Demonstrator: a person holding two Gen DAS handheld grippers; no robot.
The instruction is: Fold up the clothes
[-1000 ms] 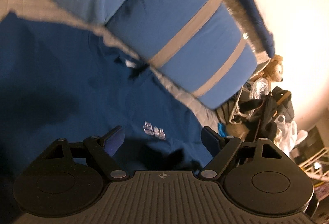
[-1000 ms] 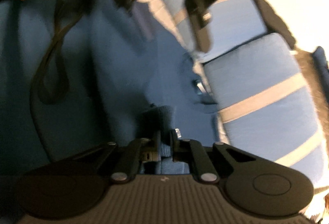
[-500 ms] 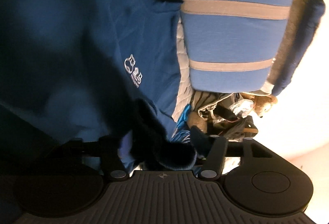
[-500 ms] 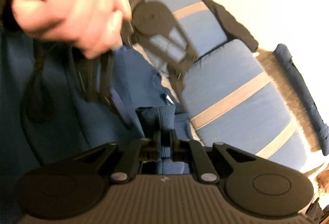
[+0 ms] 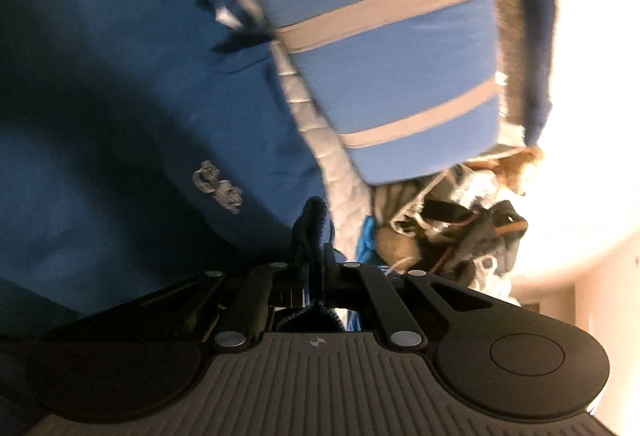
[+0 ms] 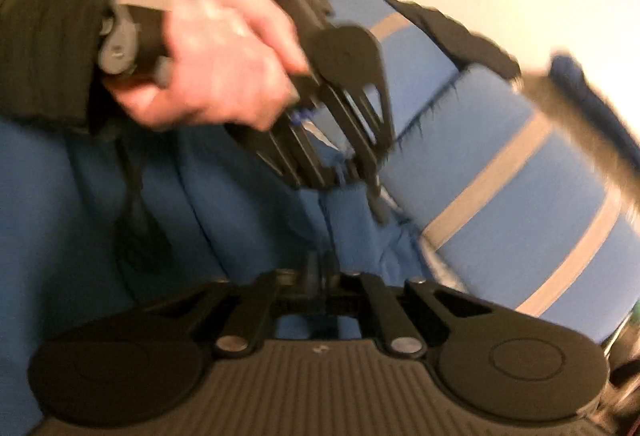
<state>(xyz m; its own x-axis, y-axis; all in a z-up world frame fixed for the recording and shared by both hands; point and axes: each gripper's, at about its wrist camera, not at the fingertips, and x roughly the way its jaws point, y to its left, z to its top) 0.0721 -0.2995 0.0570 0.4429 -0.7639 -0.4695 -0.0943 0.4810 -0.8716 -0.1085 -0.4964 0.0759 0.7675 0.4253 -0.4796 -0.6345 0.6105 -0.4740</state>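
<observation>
A dark blue sweatshirt (image 5: 120, 108) with a small silver chest logo (image 5: 218, 187) lies spread on the bed. My left gripper (image 5: 316, 260) is shut on a ribbed edge of the sweatshirt (image 5: 310, 220), which stands up between the fingers. My right gripper (image 6: 320, 268) is shut on a fold of the same blue sweatshirt (image 6: 240, 204). In the right wrist view the left gripper (image 6: 340, 172) shows ahead, held by a hand (image 6: 216, 56), its fingers down on the cloth. Both views are blurred by motion.
Blue pillows with grey stripes (image 5: 384, 48) (image 6: 500, 172) lie just beyond the sweatshirt on a grey quilted bedspread (image 5: 312, 116). A pile of bags and clothes with a plush toy (image 5: 460, 220) sits past the bed's edge.
My left gripper has gone from open above the sweatshirt to shut on its ribbed edge. My right gripper stays shut on the cloth. The left hand has swung across the right wrist view.
</observation>
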